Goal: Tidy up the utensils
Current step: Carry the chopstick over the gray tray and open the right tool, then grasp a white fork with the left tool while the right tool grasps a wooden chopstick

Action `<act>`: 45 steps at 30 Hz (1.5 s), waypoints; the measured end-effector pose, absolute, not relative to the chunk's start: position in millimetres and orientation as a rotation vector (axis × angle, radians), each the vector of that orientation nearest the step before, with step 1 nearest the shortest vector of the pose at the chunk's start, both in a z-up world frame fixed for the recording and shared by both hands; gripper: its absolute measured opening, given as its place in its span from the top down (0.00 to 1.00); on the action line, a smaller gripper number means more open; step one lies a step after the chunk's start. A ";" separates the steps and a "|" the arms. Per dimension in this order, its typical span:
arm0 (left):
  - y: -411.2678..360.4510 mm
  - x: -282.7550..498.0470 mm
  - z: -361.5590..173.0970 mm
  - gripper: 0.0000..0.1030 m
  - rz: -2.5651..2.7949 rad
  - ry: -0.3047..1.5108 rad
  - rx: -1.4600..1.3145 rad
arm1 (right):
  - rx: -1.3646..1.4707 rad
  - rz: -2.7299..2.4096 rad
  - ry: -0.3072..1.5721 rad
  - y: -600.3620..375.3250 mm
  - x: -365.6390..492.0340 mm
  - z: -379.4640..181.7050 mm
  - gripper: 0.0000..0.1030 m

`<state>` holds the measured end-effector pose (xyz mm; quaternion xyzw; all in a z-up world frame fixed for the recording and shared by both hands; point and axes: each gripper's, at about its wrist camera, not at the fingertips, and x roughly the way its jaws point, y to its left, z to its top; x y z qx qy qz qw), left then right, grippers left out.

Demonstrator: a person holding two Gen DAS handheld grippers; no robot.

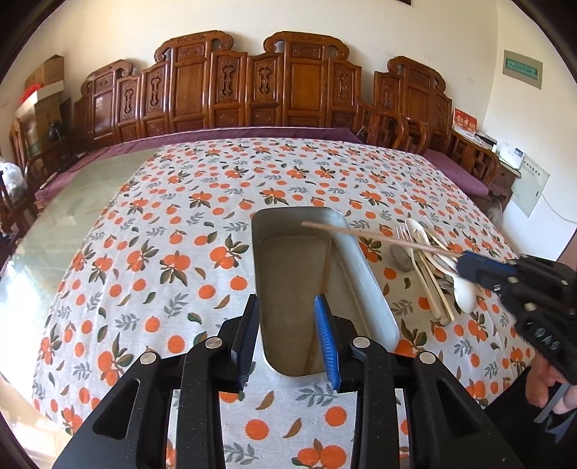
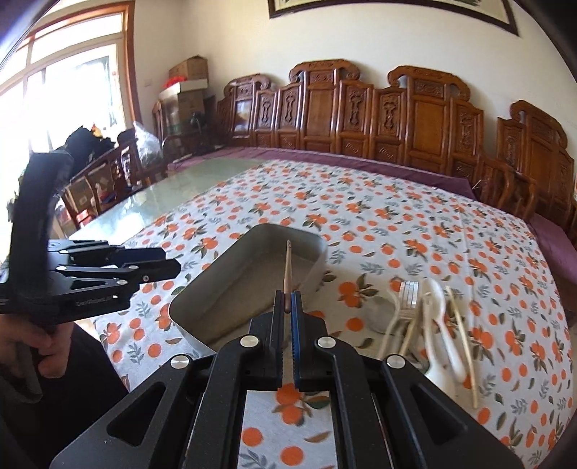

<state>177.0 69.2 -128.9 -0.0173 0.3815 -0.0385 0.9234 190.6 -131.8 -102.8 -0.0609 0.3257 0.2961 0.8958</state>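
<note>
Bright daylight pours in from the window [image 2: 61, 83], the glass surface [image 2: 173, 187] shines, the spoons [image 2: 441, 324] look blurry, and the edges bend round.

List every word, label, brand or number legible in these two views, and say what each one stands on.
"GenRobot.AI": pale lettering on the side of the black left gripper, right wrist view; small, so my reading is tentative.
Raised letters on the black right gripper body, left wrist view: too blurred to read.
Green wall plaque: characters too small.
Red card on the side cabinet: unreadable.
Framed picture above the chairs: no legible text.
</note>
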 end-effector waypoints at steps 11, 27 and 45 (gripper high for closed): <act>85.2 173.4 -132.5 0.71 -0.071 0.780 -0.058 | -0.164 0.570 0.758 -88.3 212.9 -126.1 0.96; 87.0 174.9 -132.7 0.71 -0.075 0.780 -0.071 | -0.122 0.623 0.843 -76.2 216.0 -142.7 0.87; 52.8 173.9 -130.1 0.46 -0.127 0.771 -0.026 | -0.074 0.512 0.768 -178.6 215.6 -116.8 0.83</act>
